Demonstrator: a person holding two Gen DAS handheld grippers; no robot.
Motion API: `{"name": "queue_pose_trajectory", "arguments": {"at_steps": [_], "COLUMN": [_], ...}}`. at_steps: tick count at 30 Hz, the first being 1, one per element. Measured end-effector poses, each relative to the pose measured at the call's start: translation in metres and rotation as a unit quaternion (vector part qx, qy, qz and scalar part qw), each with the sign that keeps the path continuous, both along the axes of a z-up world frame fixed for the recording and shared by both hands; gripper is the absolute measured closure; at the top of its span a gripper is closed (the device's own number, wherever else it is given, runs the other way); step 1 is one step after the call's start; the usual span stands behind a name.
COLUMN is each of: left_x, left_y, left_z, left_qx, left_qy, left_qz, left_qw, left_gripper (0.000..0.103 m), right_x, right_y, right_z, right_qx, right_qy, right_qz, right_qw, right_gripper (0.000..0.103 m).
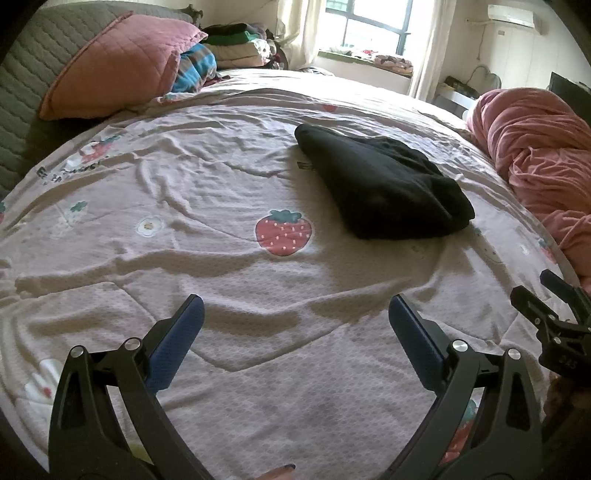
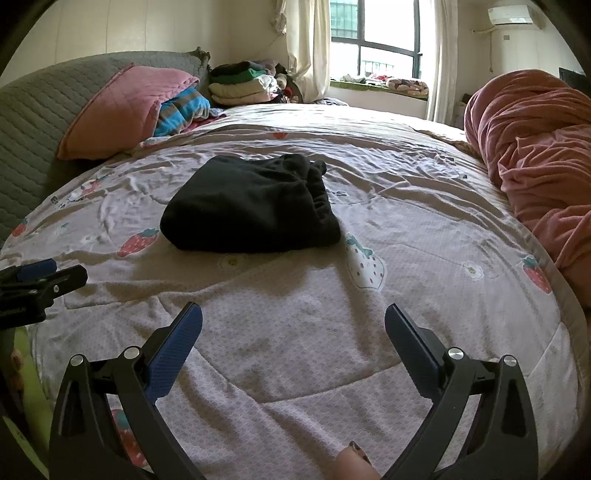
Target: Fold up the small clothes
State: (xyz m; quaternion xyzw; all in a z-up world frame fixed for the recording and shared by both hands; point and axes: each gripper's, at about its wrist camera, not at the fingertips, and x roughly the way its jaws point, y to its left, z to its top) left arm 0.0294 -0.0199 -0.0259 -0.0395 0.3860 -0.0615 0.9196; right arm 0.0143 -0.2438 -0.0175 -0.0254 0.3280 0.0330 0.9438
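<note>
A black folded garment lies on the strawberry-print bed cover; it also shows in the right wrist view. My left gripper is open and empty, above the cover, nearer than the garment and to its left. My right gripper is open and empty, above the cover in front of the garment. The right gripper shows at the right edge of the left wrist view. The left gripper shows at the left edge of the right wrist view.
A pink pillow and a striped blue cloth lie at the bed's head by a grey headboard. A stack of folded clothes sits behind. A bunched pink blanket lies along the right. A window is at the back.
</note>
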Motion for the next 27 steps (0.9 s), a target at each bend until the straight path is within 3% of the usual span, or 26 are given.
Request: {"name": "queue_pose_trajectory", "arguments": {"at_steps": [27], "left_x": [-0.0006], "left_y": [0.0003], "left_z": [0.0007], "left_qx": [0.005], "left_qy": [0.0], "left_qz": [0.002], "left_qw": [1.0], "left_gripper": [0.009], "right_x": [-0.0007], "right_y": [0.0042], "right_z": [-0.0006], "right_qx": [-0.005], "right_qy": [-0.001], "right_qz": [0.002], "right_qw": [1.0], "right_gripper": [0.004]}}
